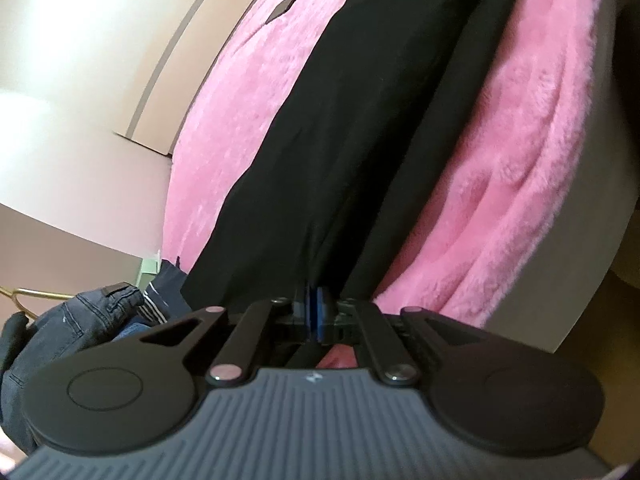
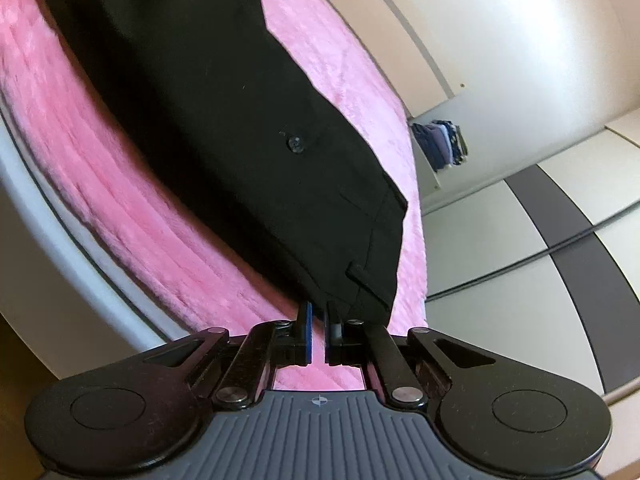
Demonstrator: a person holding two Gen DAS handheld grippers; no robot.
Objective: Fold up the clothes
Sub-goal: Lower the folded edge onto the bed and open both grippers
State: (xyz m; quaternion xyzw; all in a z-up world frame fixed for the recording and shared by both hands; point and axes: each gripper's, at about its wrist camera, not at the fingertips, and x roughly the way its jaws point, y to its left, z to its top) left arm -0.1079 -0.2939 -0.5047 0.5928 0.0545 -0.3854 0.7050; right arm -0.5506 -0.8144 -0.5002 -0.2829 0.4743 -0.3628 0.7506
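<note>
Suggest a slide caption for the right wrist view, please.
Right tongs gripping the waistband corner of black trousers on a pink blanket.

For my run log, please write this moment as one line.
left tongs: shut on black trousers | right tongs: at waistband, grip unclear | pink blanket underneath

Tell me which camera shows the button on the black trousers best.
The right wrist view: the button sits in plain sight on the black trousers. The left wrist view shows only plain black cloth running from its claw; no button is visible.
</note>
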